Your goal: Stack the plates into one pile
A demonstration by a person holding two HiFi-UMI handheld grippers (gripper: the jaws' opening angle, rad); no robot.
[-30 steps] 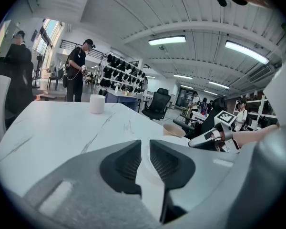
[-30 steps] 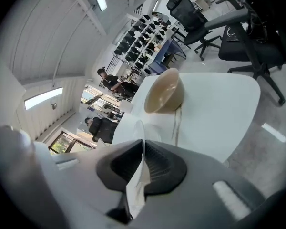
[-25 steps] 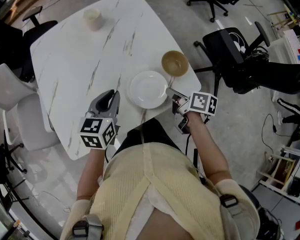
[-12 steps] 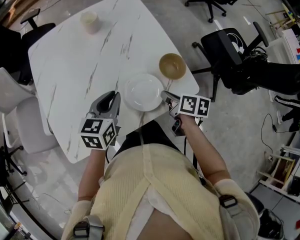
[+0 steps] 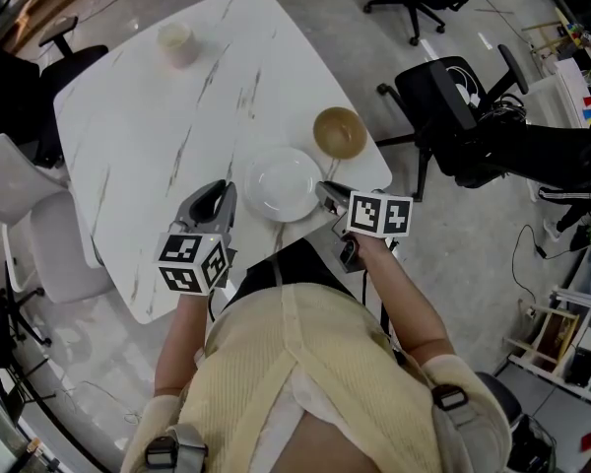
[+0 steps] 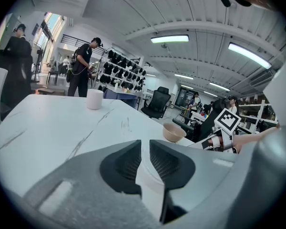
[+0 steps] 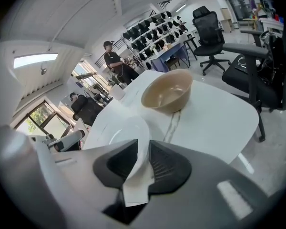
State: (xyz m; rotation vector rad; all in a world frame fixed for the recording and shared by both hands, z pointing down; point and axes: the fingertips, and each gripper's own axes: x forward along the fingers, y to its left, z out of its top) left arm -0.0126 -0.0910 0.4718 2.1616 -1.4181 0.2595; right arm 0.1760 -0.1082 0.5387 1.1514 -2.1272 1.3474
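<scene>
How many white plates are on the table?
1: the white plate near the front edge of the table, beside the tan bowl. Others may lie hidden beneath it.

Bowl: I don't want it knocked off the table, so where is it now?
In the head view the bowl stands right of centre, near the right corner of the table, just up and right of the plate.

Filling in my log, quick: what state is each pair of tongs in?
Left tongs: slightly open, nothing held.
Right tongs: just been opening, white plate rim between them, not clamped.
</scene>
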